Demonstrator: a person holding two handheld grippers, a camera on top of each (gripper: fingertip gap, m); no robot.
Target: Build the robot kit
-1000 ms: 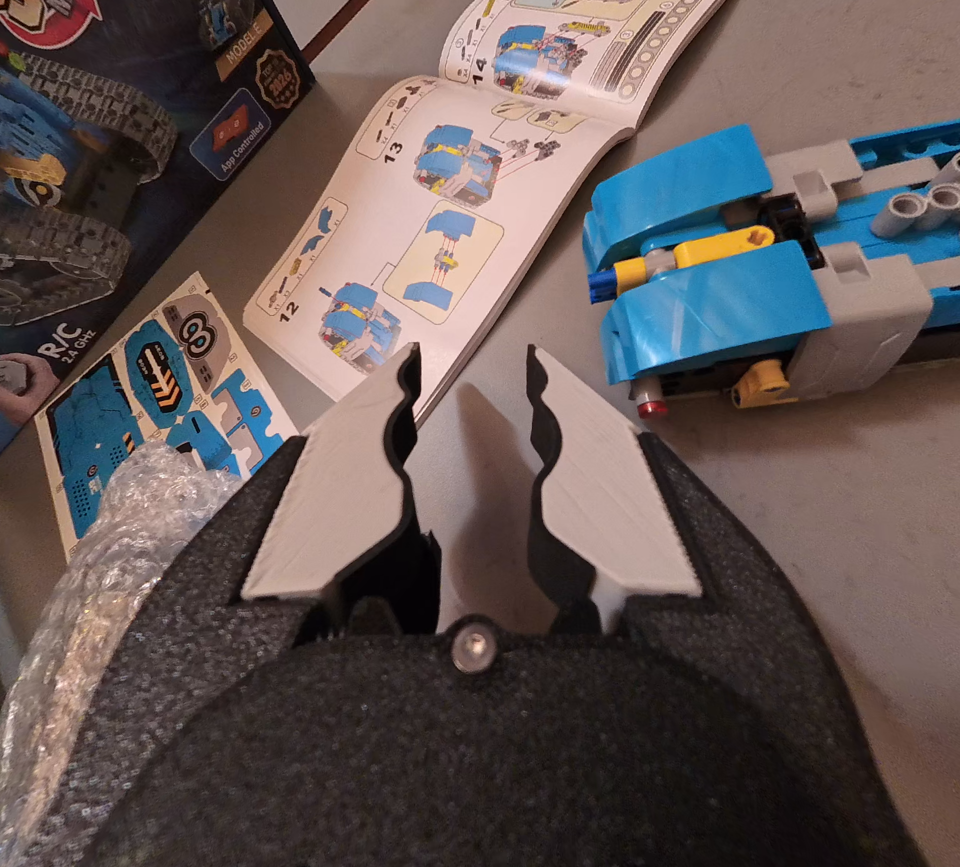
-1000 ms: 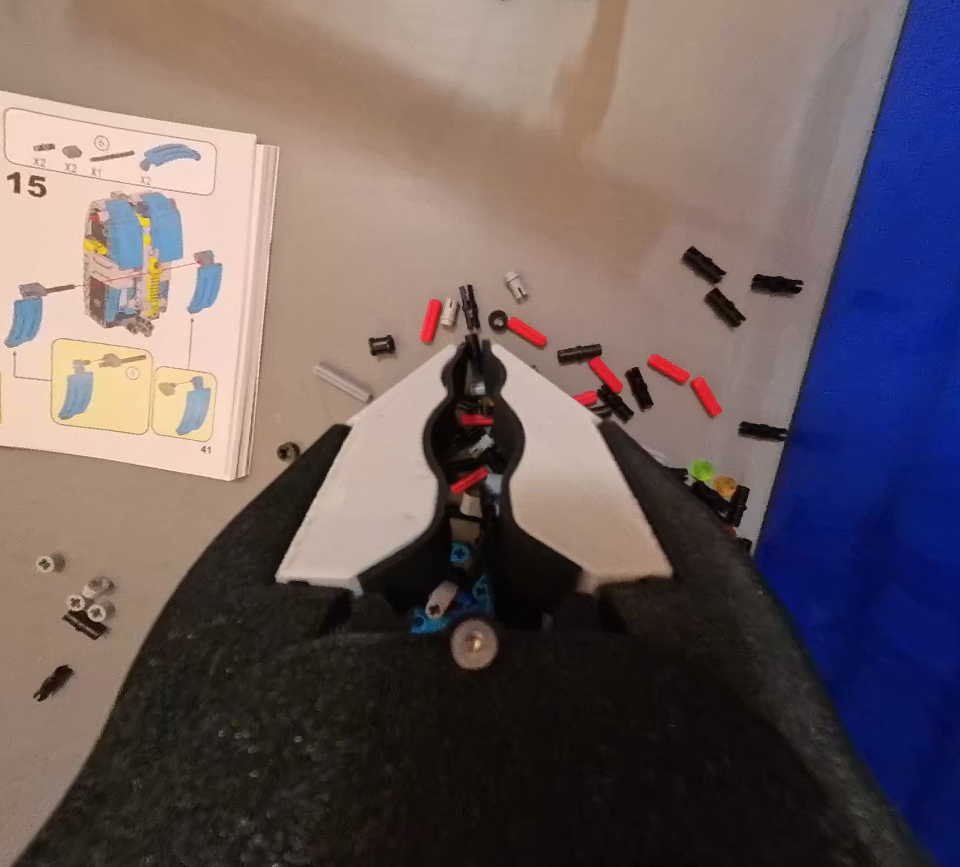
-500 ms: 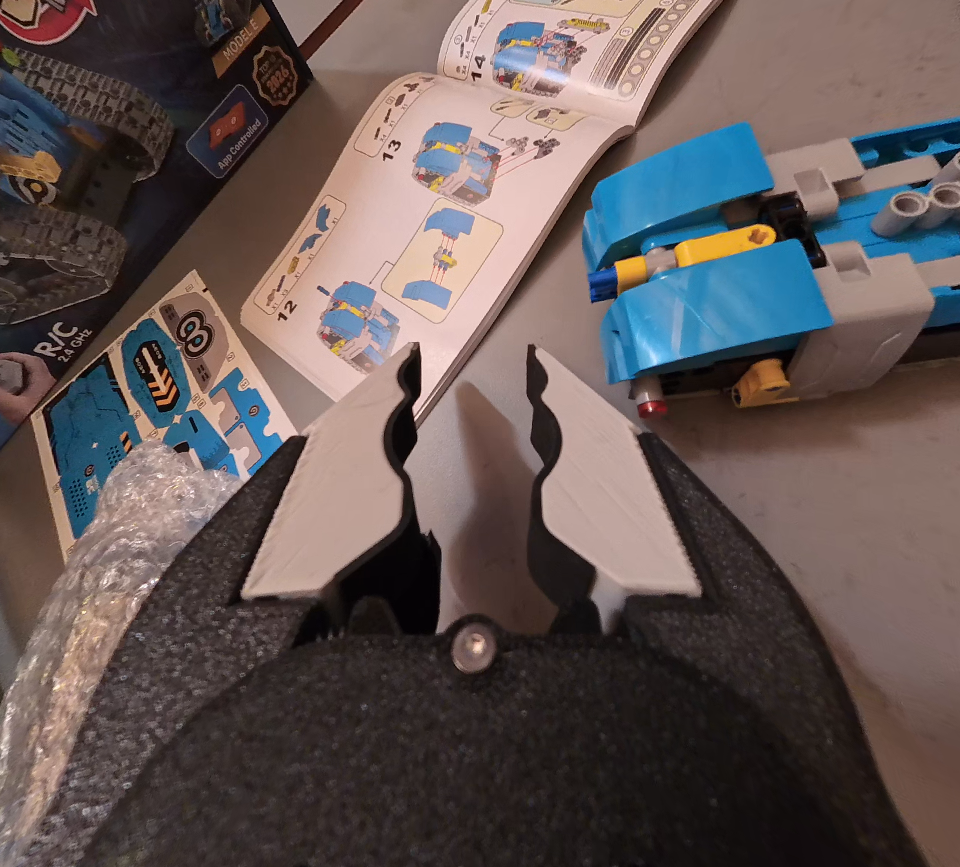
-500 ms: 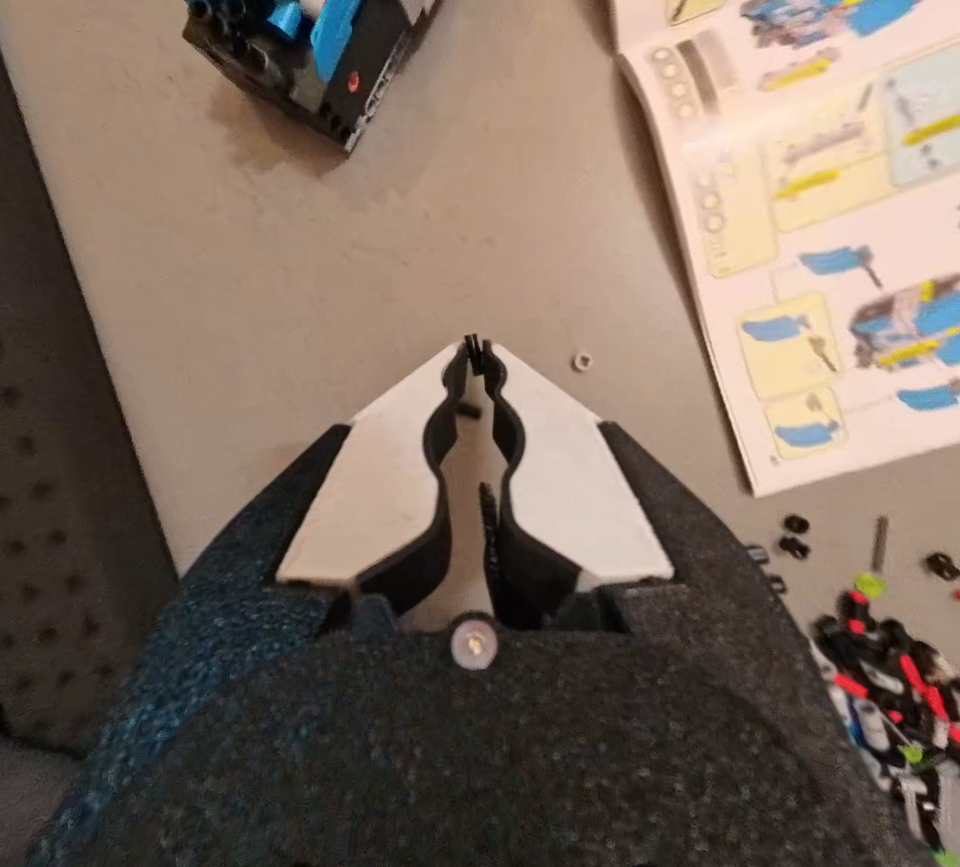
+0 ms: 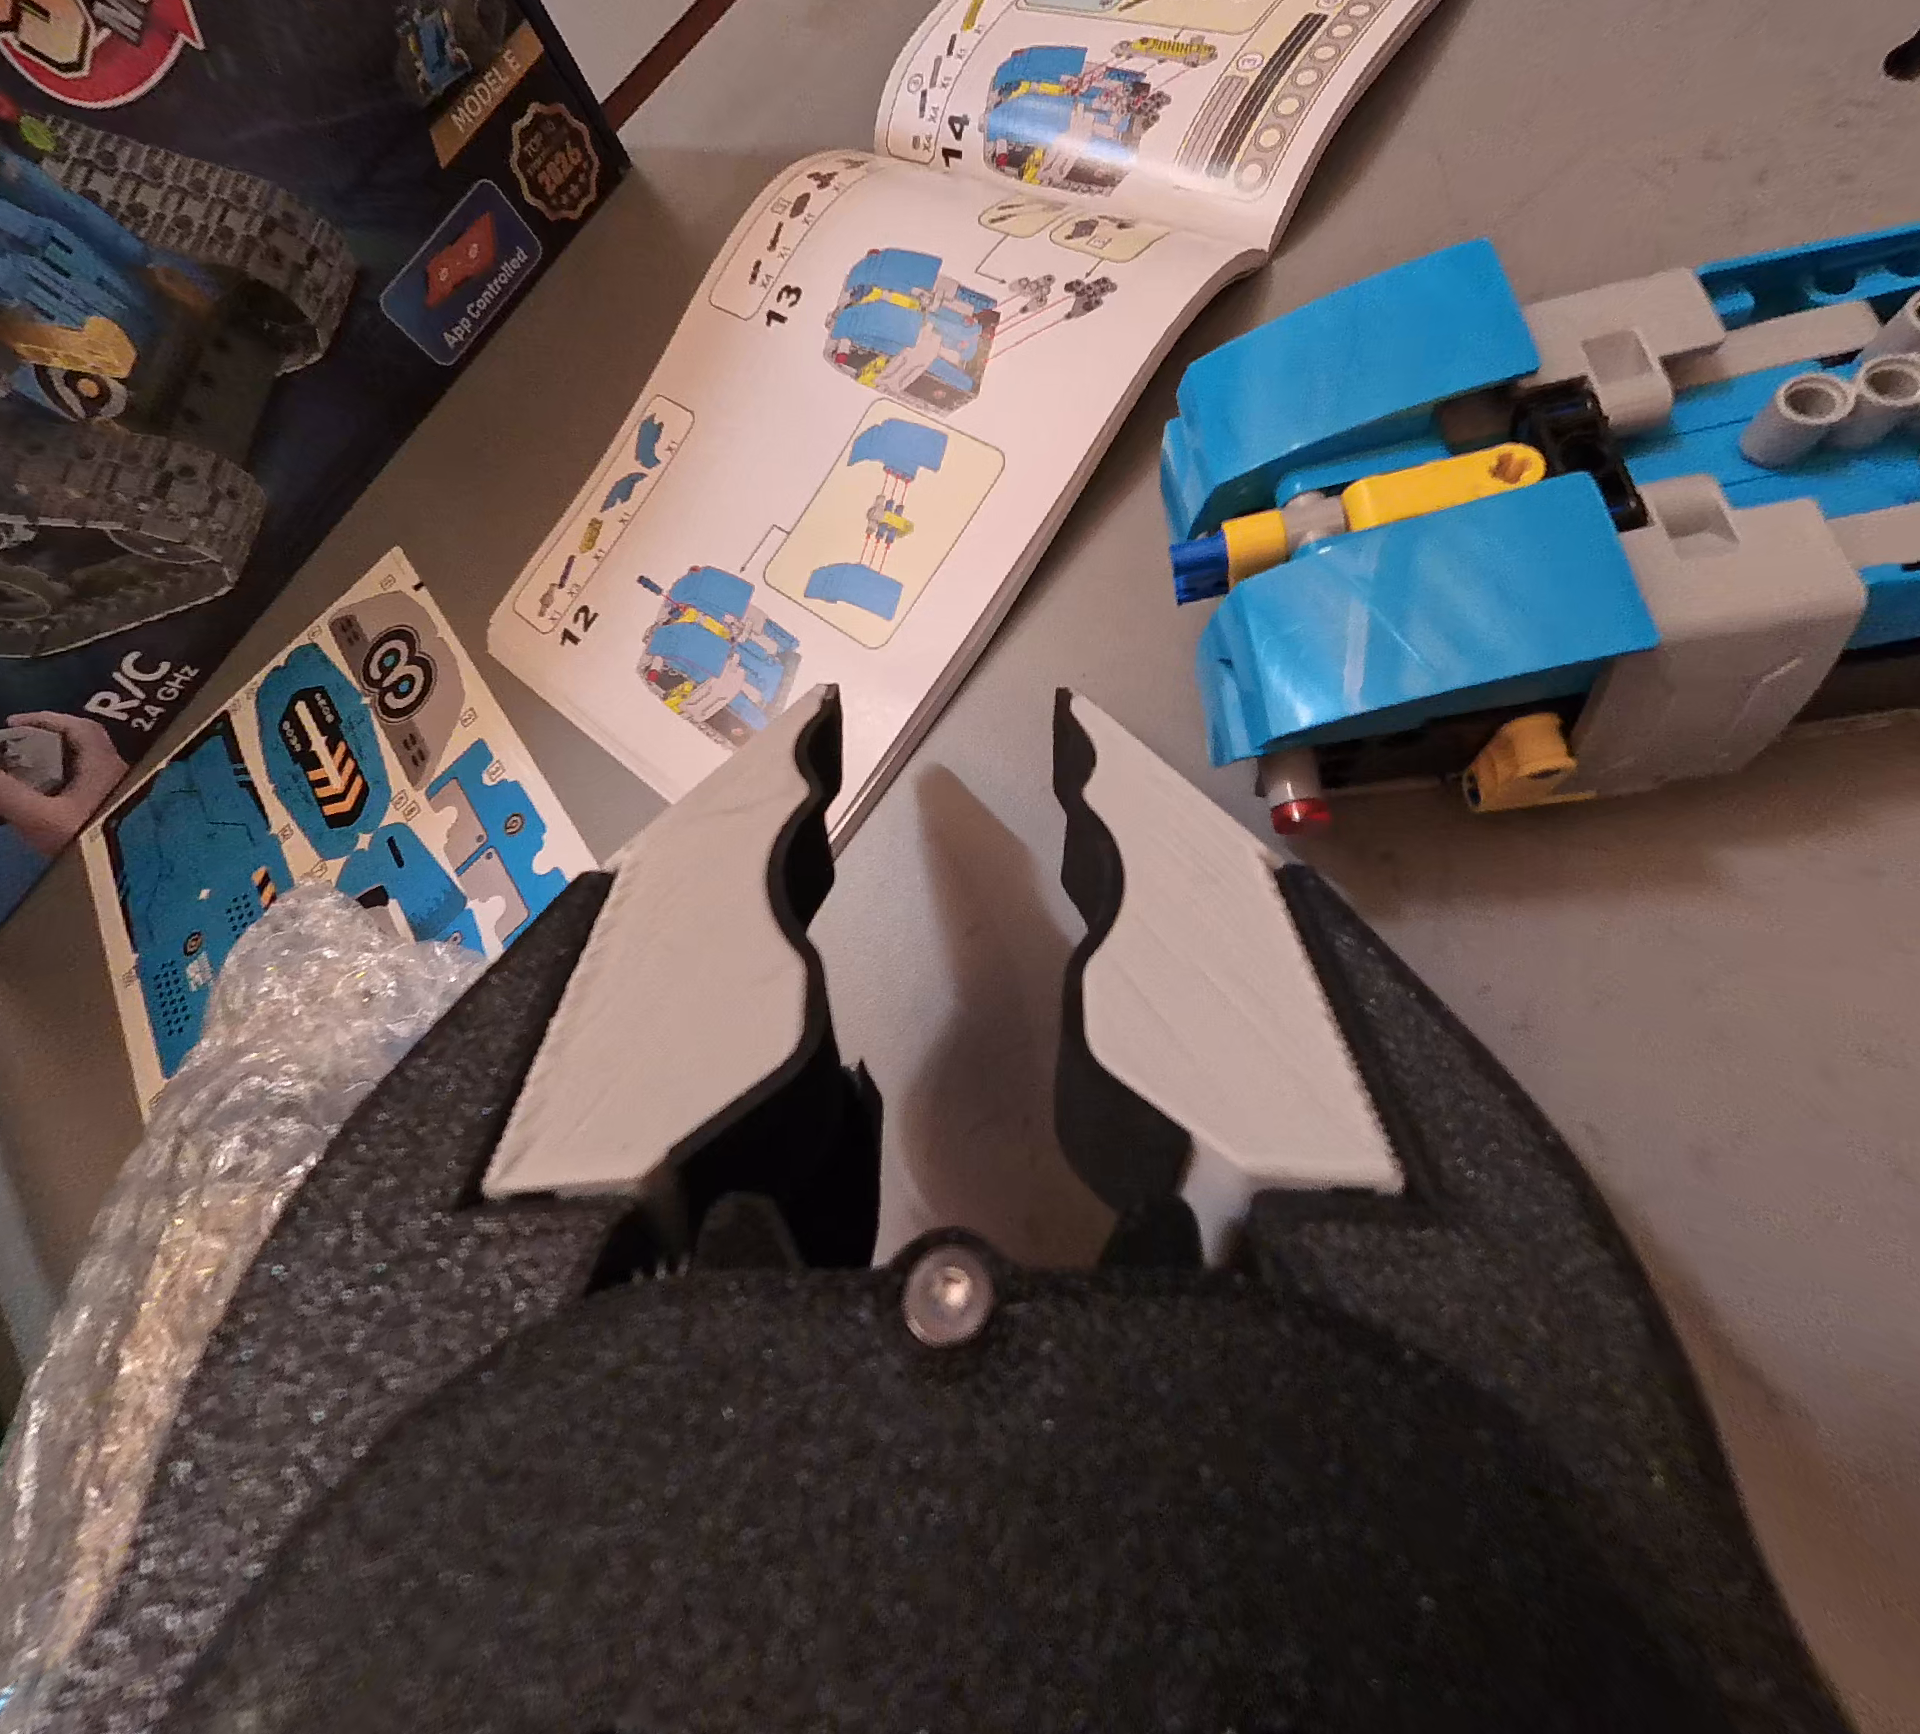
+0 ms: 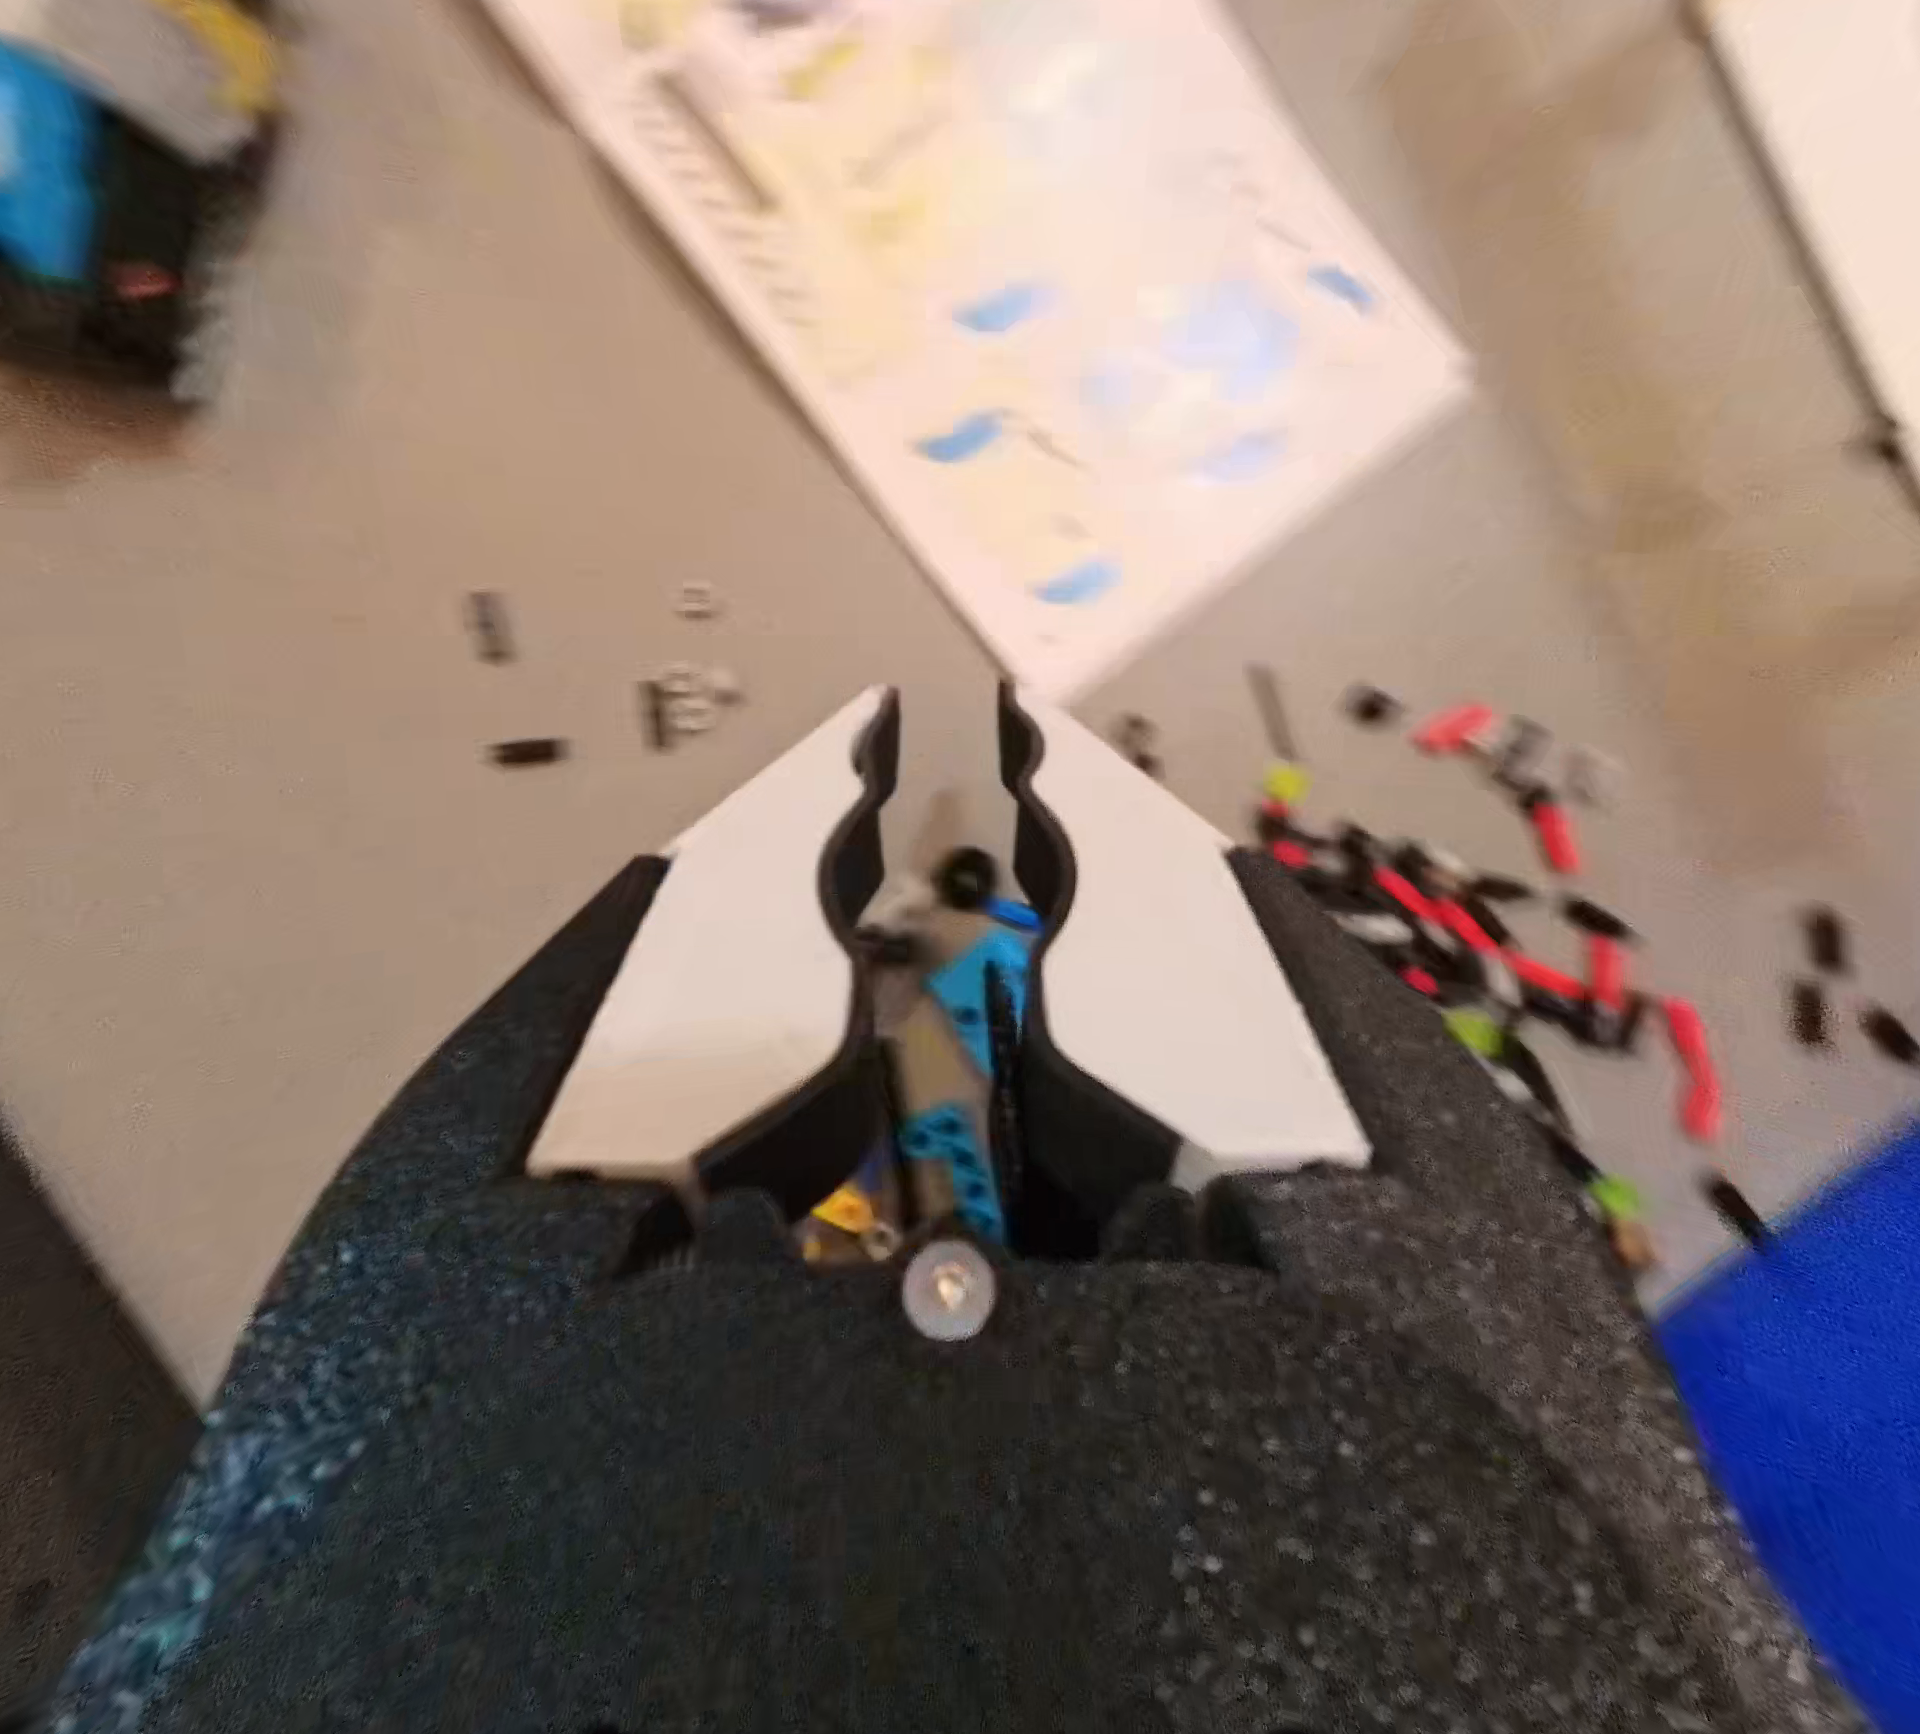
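Left tool (image 5: 943, 708) angled down over grey desk (image 5: 1558, 1009), jaws wide, empty; booklet (image 5: 883, 458) at 12, blue model (image 5: 1455, 541) at 2. Right tool (image 6: 943, 710) tilted, gap narrow, empty; loose pins (image 6: 1455, 936) at 3, blurred

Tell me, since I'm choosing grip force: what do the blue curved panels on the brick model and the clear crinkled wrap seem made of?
Blue curved panels: apparently hard glossy plastic, showing streaky highlights. Clear crinkled wrap: probably thin bubble-wrap film, with glinting bubbles.
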